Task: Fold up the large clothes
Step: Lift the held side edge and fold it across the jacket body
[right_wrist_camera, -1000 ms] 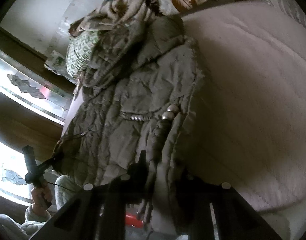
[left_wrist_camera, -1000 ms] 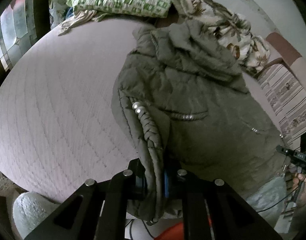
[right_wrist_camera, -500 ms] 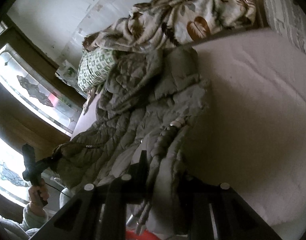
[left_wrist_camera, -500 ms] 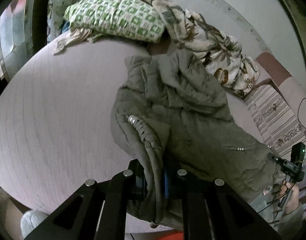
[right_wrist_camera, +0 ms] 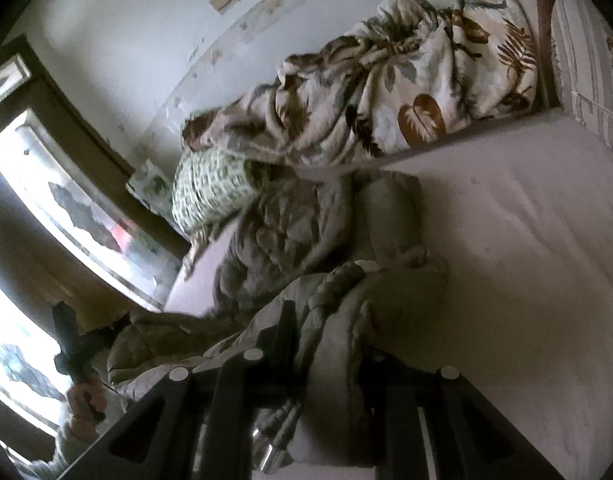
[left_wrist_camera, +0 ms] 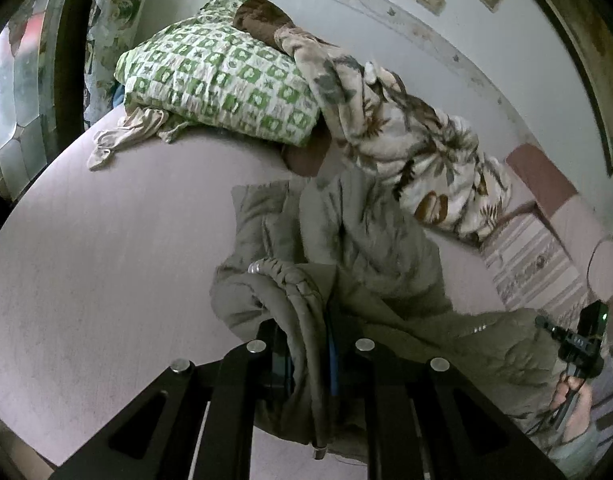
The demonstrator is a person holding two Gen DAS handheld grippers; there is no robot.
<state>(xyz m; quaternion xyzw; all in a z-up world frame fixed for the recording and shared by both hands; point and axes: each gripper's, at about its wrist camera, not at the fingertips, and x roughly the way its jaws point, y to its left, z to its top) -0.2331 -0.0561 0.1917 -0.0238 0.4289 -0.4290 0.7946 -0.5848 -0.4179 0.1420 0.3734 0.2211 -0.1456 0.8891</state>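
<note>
Olive jacket (left_wrist_camera: pixel 386 248): lay on pink bed (left_wrist_camera: pixel 106 260), hem raised toward 6 o'clock.
L gripper (left_wrist_camera: pixel 310 356): pinched jacket hem.
R gripper (right_wrist_camera: pixel 330 356): clamped on hem too.
Pillow (left_wrist_camera: pixel 222 84): at 11 o'clock, by blanket (left_wrist_camera: pixel 418 152).

Both claws have lifted the jacket (left_wrist_camera: pixel 370 240) hem off the bed (left_wrist_camera: pixel 106 260), bunching it toward the pillows

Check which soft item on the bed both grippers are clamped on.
The olive quilted jacket. The left gripper and right gripper pinch its hem; the green-checked pillow and leaf-print blanket lie untouched by the wall.
</note>
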